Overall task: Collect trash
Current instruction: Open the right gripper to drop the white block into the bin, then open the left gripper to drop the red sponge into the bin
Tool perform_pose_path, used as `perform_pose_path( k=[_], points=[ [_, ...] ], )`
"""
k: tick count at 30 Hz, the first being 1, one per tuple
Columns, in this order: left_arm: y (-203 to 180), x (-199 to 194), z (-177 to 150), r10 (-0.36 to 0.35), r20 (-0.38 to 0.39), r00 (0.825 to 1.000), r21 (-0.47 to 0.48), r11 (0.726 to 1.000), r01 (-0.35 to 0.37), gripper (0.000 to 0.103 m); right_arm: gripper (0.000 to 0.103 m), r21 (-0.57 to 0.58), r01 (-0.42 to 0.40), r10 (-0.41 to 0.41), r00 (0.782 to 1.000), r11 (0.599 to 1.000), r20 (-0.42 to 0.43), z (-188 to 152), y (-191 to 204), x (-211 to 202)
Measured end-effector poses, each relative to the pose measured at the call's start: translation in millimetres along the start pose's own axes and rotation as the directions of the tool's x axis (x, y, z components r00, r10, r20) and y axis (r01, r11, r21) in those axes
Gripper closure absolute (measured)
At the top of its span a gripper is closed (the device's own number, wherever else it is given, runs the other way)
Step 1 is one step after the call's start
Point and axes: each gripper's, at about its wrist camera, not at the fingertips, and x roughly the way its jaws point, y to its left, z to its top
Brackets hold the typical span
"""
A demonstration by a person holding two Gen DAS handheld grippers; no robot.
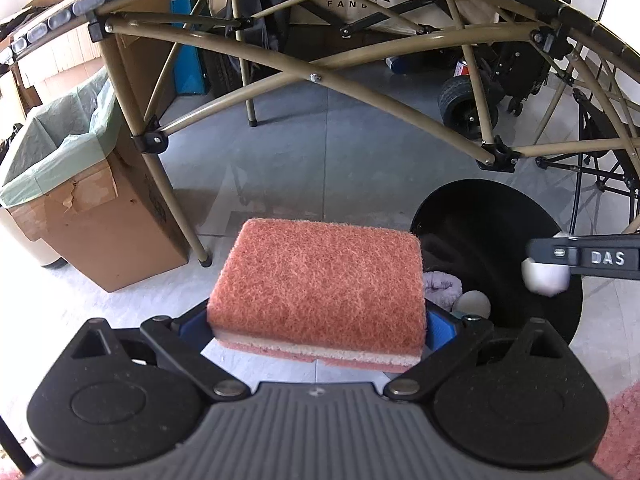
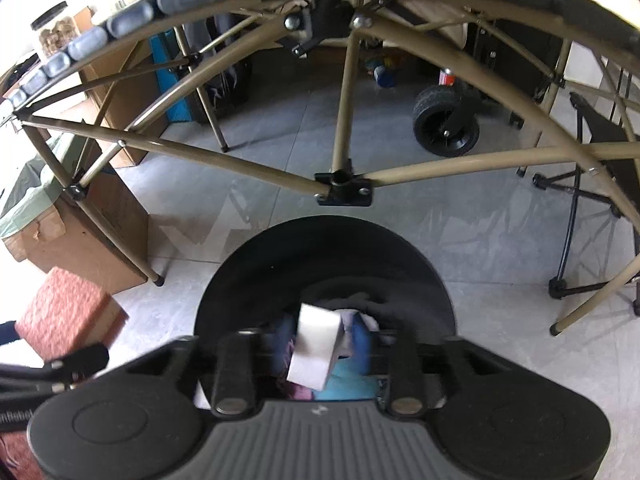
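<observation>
Grey tiled floor lies under a tan tubular folding table frame. At left stands a cardboard box lined with green plastic. The left gripper clamps an orange scouring sponge. The right gripper, jaws parted, has a white block loose between them above the round black bin.

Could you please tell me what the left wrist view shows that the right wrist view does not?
Only the left wrist view shows the left hand-held gripper clamping the pink sponge. Only the right wrist view shows the right hand-held gripper open, with a white block between its jaws. Both show the black bin and the lined cardboard box.
</observation>
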Motion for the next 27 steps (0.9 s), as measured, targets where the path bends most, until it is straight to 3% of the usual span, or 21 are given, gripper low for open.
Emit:
perform_pose_path(
  k=[1,11,15,27],
  points=[
    [0,0,0,0.0,0.0,1.0,0.001,1.0,0.0,0.003,0.026,0.005,0.004,-0.004,1.0,1.0,-0.004,1,2,2],
    [-25,-1,9,-0.017,-0.015,1.0,0.032,0.999,0.017,0.003,0.015,0.025,0.044,-0.044,0.999,0.999,0.007,2,-7,-3],
    [-51,-3,10,-0.029,-0.005,1.0,0.075,0.997,0.029,0.003,0.003,0.062,0.067,-0.069,0.997,0.996,0.03,-2,-30,-14],
    [-117,15,15,-0.024,-0.037,0.999,0.121,0.992,0.029,0.002,0.0,0.186,0.1,-0.115,0.991,0.977,0.068,-23,-103,-46]
  ],
)
